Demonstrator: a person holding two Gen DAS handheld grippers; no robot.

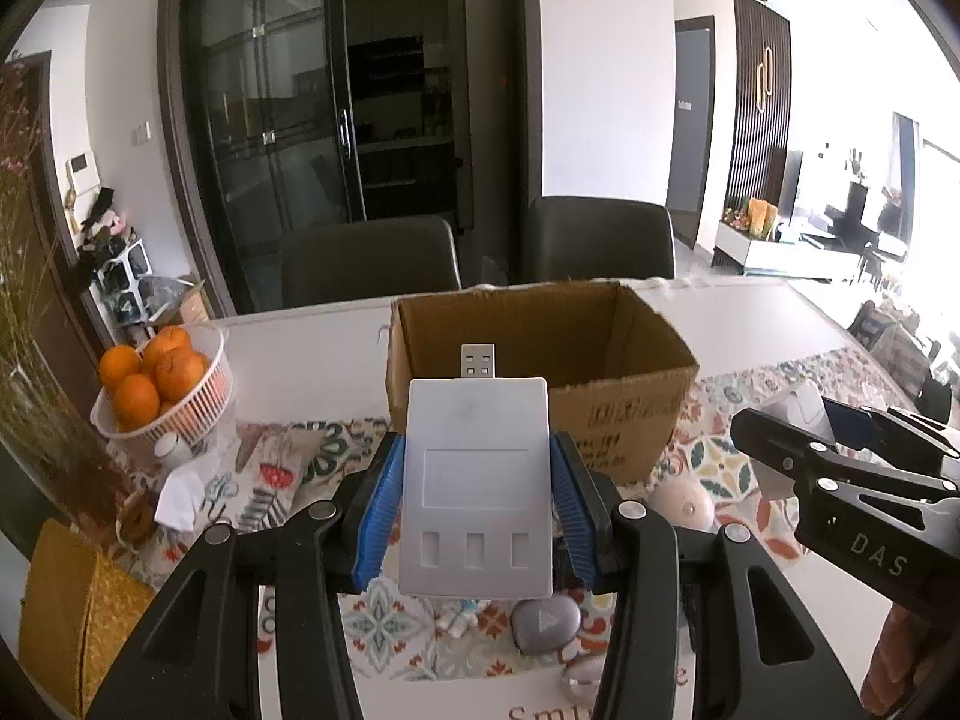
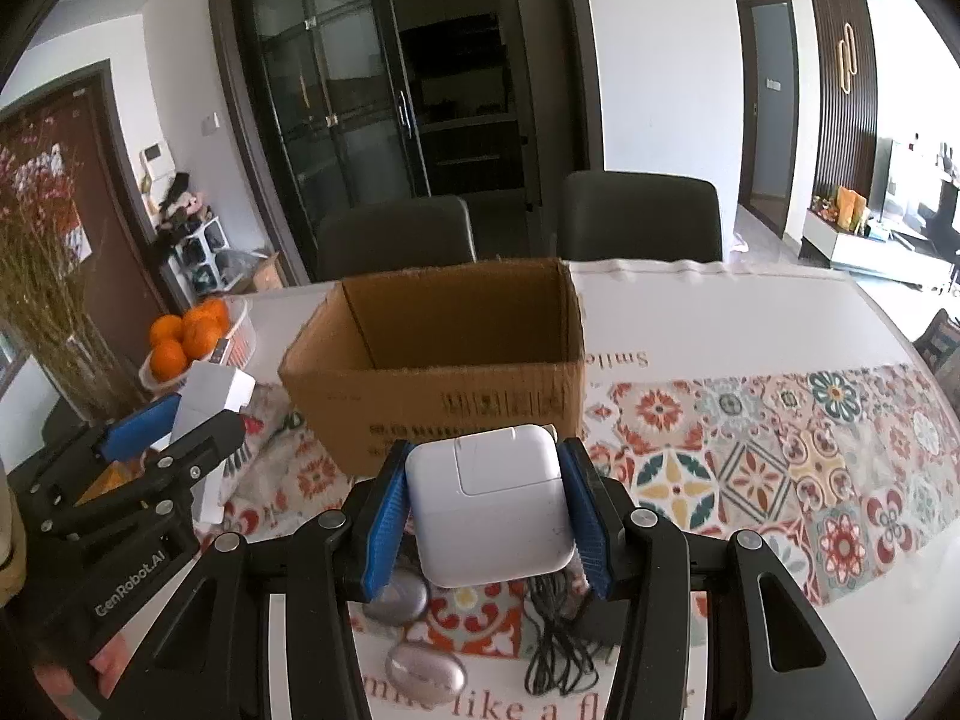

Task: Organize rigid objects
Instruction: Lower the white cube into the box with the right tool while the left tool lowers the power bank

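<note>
Both tools loaded and lifted clear of the patterned floral table runner (image 2: 780, 450). Left gripper (image 1: 477, 480) clenched on a flat pale-grey plastic USB hub (image 1: 477, 468), blue pads against its two long edges, long axis running straight ahead, metal plug end pointing at the open brown cardboard box (image 1: 600, 414). Right gripper (image 2: 486, 504) clamped on a white square plastic charger block (image 2: 489, 510), no marked long axis, pressed on opposite sides. Box dead ahead of both and lower, mouth upward, near wall the first thing to cross; seemingly slightly closer to the right gripper, whose charger overlaps that wall in the right wrist view. Judged next: carry forward over the rim, then release inside. Main risks: clipping the near wall, or the two grippers crowding each other over the one opening. Left of the box, well apart, a white mesh basket of oranges (image 1: 207, 396). Below the grippers on the runner, a grey pebble-shaped case (image 2: 426, 672), a second beside it, and a coiled black cable (image 2: 558, 654), not yet collected. Two dark chairs (image 2: 642, 216) beyond the table, out of the way.
</note>
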